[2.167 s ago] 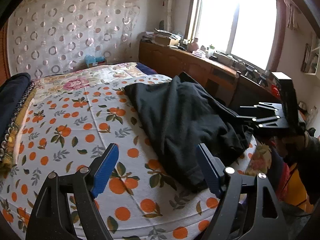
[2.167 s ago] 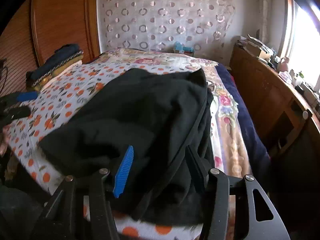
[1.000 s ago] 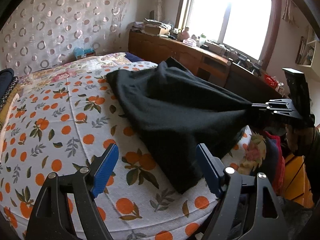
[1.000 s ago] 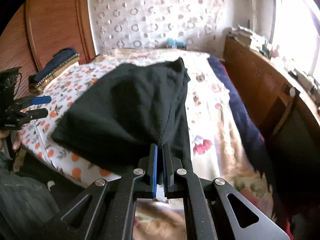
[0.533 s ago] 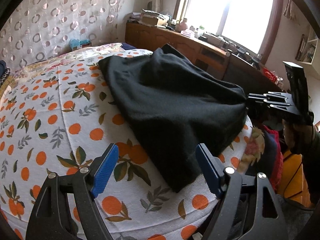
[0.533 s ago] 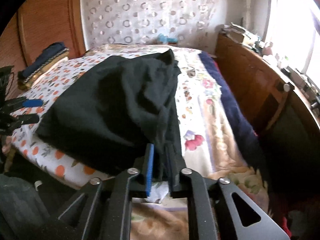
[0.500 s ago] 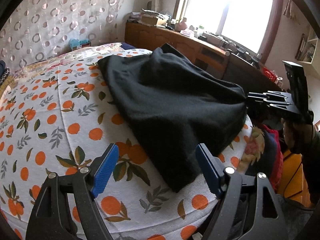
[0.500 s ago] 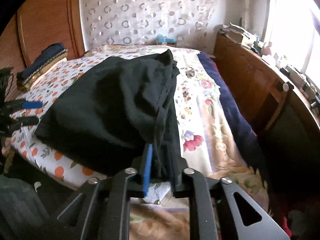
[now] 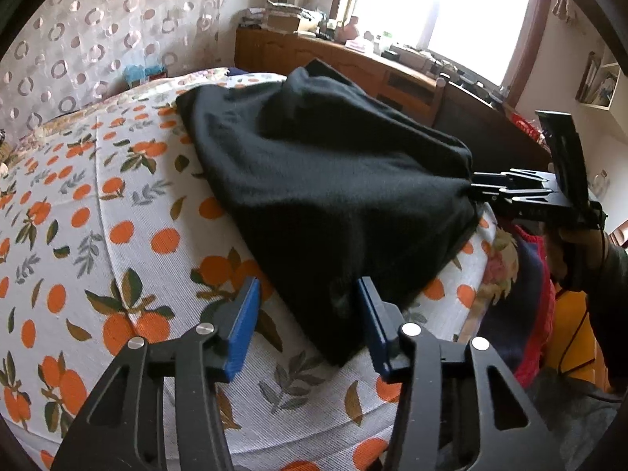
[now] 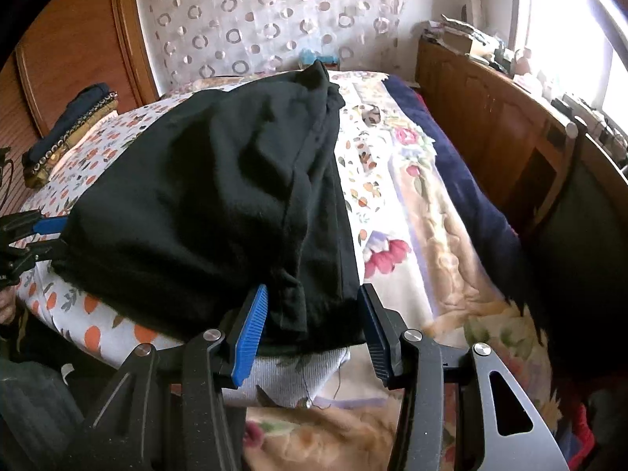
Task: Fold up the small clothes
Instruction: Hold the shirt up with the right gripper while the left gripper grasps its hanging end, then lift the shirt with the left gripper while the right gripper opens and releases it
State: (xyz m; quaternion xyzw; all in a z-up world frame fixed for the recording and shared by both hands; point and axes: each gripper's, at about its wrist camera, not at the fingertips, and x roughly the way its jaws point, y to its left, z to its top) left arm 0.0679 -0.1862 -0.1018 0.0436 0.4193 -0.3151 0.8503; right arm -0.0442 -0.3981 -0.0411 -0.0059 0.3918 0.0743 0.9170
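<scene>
Nearest the left hand-held gripper (image 9: 308,324), the lowest corner of the black garment (image 9: 333,196) lies between the two blue pads, which are closing; they stand apart on either side of the cloth and do not yet press it, so nothing is gripped on this side. The orange-print bedsheet (image 9: 117,212) shows bare just under and to the left of the pads.

At the right hand-held gripper (image 10: 314,327), the jaws are opening. The bunched hem of the garment sits between the pads, close to the left one, but with visible gaps, so the cloth looks released and resting on the bed's near edge rather than held.

Beyond both grippers the garment spreads away over the bed as a loose, rumpled mound: a raised seam runs along its right side in the right wrist view, and its far end peaks up toward the dotted curtain (image 10: 255,19). It is not flat, its edges are not squared, and no clean fold line shows.

Farther off, to the left of the right gripper, a stack of dark folded cloth (image 10: 66,129) rests by the wooden headboard; it may be finished pieces, though that cannot be confirmed.

As a judgement, the task on this piece is at an early stage: the garment is laid on the bed and being re-gripped at its near corners. Smoothing it flat, making the folds, and setting it aside all remain.
</scene>
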